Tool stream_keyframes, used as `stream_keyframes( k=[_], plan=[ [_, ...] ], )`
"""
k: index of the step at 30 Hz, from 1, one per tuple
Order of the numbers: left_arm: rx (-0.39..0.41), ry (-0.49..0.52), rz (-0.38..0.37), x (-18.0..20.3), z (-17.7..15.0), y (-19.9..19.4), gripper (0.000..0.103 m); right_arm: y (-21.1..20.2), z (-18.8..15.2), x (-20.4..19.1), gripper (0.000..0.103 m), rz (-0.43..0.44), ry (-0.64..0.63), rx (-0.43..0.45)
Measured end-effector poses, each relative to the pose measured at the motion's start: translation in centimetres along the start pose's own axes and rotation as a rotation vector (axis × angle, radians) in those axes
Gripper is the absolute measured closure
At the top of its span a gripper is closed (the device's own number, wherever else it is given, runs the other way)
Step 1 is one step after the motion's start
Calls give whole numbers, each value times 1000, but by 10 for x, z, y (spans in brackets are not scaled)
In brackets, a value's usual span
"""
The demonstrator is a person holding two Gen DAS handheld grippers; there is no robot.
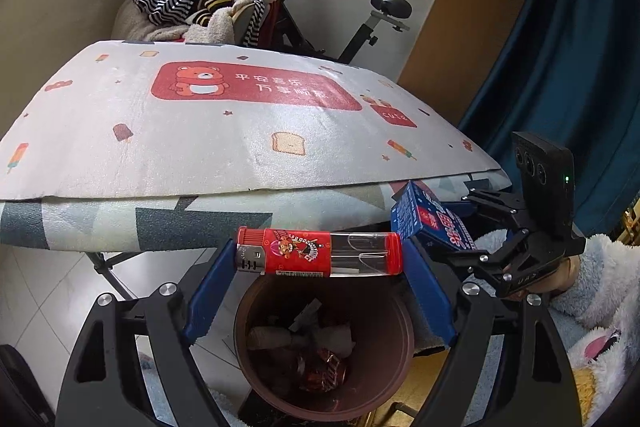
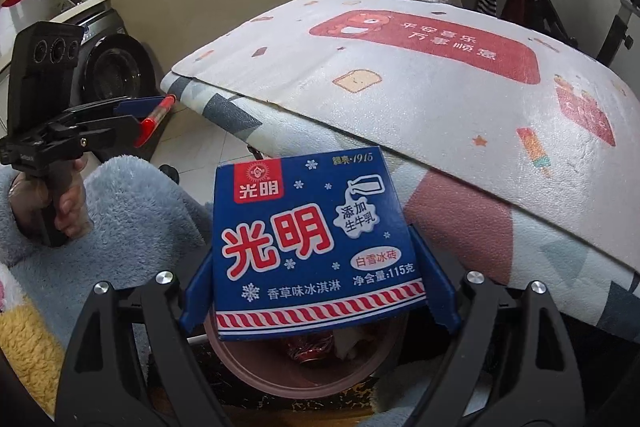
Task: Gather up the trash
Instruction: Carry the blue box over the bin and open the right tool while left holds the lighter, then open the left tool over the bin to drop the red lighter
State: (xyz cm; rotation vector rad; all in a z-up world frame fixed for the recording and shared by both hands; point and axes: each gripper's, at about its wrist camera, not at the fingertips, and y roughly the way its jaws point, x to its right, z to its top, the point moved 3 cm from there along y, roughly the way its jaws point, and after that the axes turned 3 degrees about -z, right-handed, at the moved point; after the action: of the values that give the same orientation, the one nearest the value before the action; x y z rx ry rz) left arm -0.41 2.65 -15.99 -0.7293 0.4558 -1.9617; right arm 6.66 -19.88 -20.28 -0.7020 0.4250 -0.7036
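The round mouth of the trash bin [image 1: 394,331] lies open at lower centre of the left wrist view, though crumpled waste already fills its bottom. The lighter [image 1: 319,253] spans the gap just above its rim. Behind, the tabletop [image 1: 224,147] edge overhangs and blocks the upper frame.

Left gripper [image 1: 320,259]: black skeletal linkage arms with triangular cut-outs, silver round screw heads at the pivots, blue flat fingers [image 1: 208,291]. Right gripper [image 2: 316,267]: the same build, blue fingers [image 2: 198,295]. Behind the fingers, each carried a black camera block with three round lenses. Sleeves [image 2: 132,211]: fluffy pale-blue fleece with yellow and white patches.
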Motion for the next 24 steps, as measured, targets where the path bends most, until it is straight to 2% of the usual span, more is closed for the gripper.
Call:
stream_keyframes(
  k=[1,12,15,24],
  plan=[
    [3,1,5,0,0,0,22,2,-10,-4,19,1,-3,-2],
    [-35,23,11,5,0,11,22,17,-9,-6,17,-4,-44,-39],
    [-40,21,11,5,0,13,22,17,-9,-7,10,-7,-51,-42],
    [-51,46,38,10,-2,21,22,6,-11,15,10,-67,80,41]
  ],
)
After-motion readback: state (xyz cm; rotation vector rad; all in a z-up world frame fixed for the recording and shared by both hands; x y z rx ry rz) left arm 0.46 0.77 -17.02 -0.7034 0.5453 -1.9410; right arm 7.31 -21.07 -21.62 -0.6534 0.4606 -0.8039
